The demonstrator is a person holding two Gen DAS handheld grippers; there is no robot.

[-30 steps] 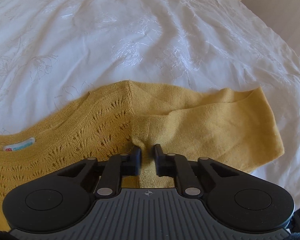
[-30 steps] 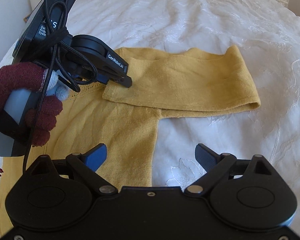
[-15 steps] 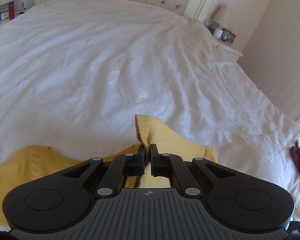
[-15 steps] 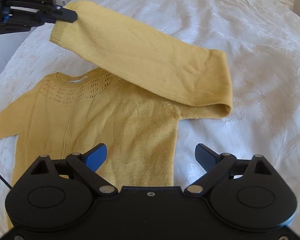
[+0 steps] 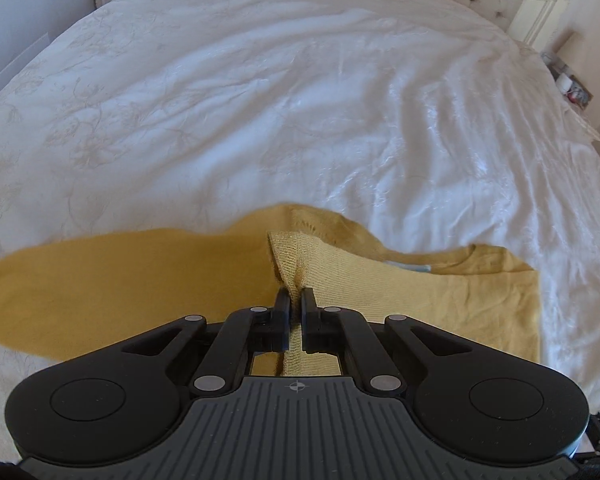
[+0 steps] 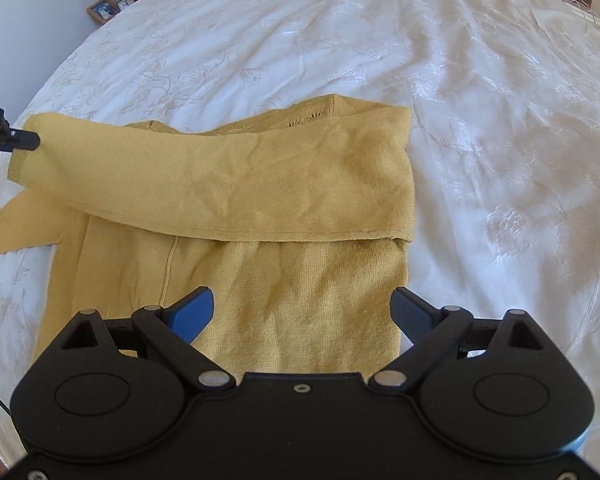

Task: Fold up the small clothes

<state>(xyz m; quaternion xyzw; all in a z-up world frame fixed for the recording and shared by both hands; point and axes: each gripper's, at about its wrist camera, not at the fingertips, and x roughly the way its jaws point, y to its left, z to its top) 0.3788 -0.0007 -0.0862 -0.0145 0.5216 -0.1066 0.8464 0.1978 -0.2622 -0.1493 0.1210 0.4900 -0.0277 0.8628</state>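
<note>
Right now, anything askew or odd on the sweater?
Nothing damaged. The yellow sweater lies on the white bedspread, its right sleeve drawn across the chest, cuff pinched in the left gripper. That sleeve lies slanted, not square, and the other sleeve is unfolded. The right gripper is open.

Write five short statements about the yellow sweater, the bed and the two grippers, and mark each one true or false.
1. The left gripper is shut on the sleeve cuff. True.
2. The right gripper is clamped on the sweater's hem. False: its jaws stand wide open, holding nothing, above the yellow sweater.
3. The sleeve is drawn across the sweater's chest. True.
4. The sweater lies on a wooden table. False: it lies on a white bedspread.
5. Both sleeves are folded in. False: the other sleeve still sticks out sideways.
</note>
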